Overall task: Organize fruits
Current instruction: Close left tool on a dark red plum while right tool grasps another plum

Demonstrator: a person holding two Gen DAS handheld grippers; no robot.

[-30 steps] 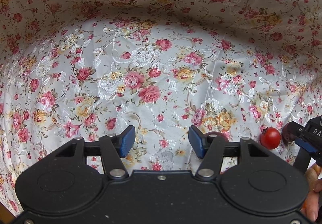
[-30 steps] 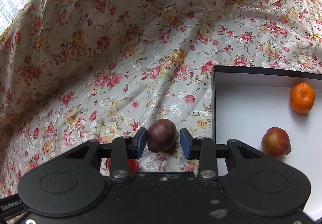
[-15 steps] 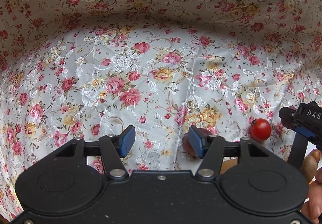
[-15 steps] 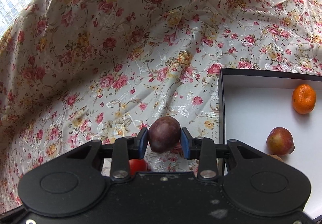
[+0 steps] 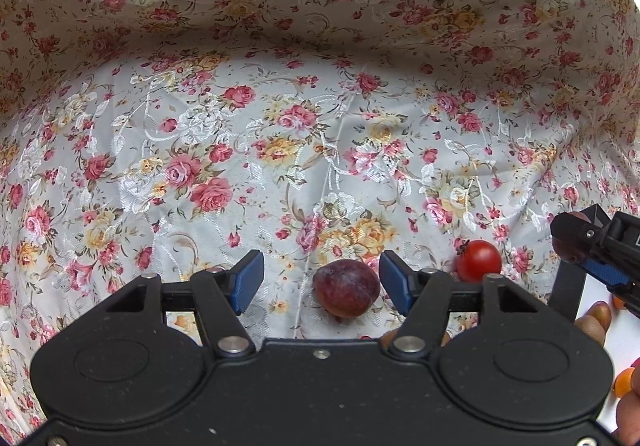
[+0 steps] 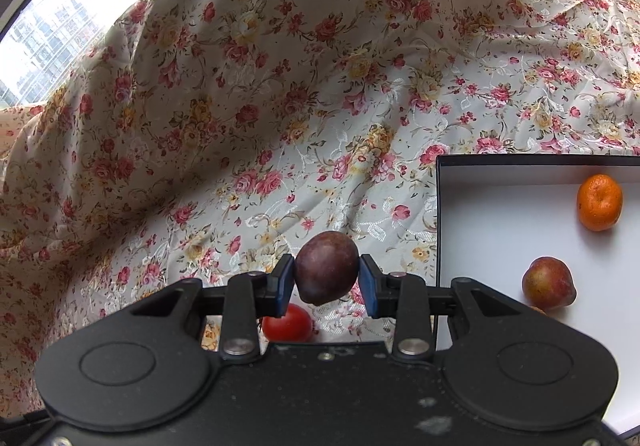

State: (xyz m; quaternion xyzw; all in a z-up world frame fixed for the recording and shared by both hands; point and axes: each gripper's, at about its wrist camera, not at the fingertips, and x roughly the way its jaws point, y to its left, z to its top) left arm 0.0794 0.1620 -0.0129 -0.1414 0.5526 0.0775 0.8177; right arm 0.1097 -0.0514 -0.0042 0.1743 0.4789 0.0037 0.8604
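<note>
A reddish plum (image 5: 346, 288) lies on the floral cloth between the blue pads of my left gripper (image 5: 320, 284), close to the right pad and well clear of the left one. The jaws are opening and neither pad presses on it. A cherry tomato (image 5: 479, 261) sits just to its right. My right gripper (image 6: 327, 282) is shut on a dark purple plum (image 6: 327, 273), held above the cloth, with the tomato (image 6: 288, 322) below it. A finger (image 5: 580, 234) of that gripper shows at the right edge of the left wrist view.
A white box with a black rim (image 6: 438, 205) lies to the right and holds a mandarin (image 6: 599, 201) and a red-yellow fruit (image 6: 549, 283). The floral cloth (image 6: 280, 85) rises in folds behind. A person's hand (image 5: 592, 326) and small orange fruits (image 5: 622, 382) are at the lower right.
The left gripper slid right until the reddish plum came between its pads, and its jaws widened. The right gripper lifted the dark plum off the cloth.
</note>
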